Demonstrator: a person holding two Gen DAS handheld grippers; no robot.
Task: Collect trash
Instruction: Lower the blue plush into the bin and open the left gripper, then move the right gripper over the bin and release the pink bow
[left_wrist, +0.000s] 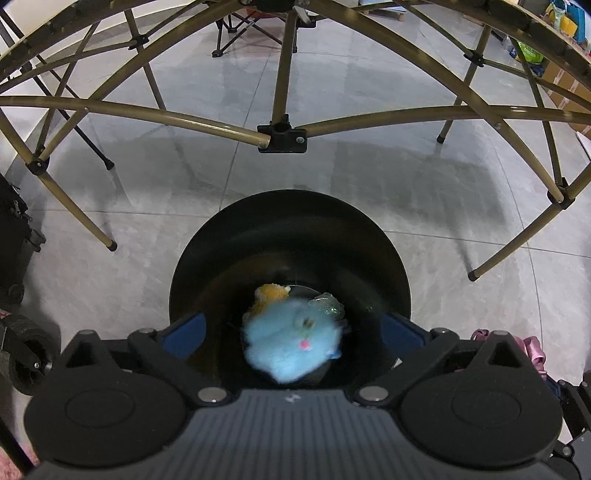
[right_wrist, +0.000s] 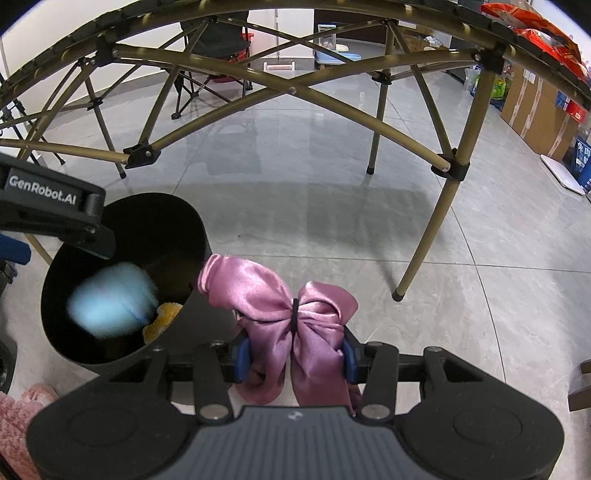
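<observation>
My left gripper (left_wrist: 291, 328) stands spread wide with nothing touching its pads, and the blue fluff (left_wrist: 291, 341), blurred, is below and between them inside the black bin (left_wrist: 288, 206), beside an orange scrap (left_wrist: 271, 293). My right gripper (right_wrist: 294, 356) is clamped on the pink bow (right_wrist: 295, 317), just right of the bin's rim. I judge the good move is to draw my left clear, bring the bow over the bin's mouth, then open.

Below my left gripper (left_wrist: 293, 334) the fluffy toy (left_wrist: 291, 341) sits inside the bin (left_wrist: 291, 221) (floor-standing, before the table frame (left_wrist: 282, 134)), the bow (right_wrist: 295, 314) to its right.
</observation>
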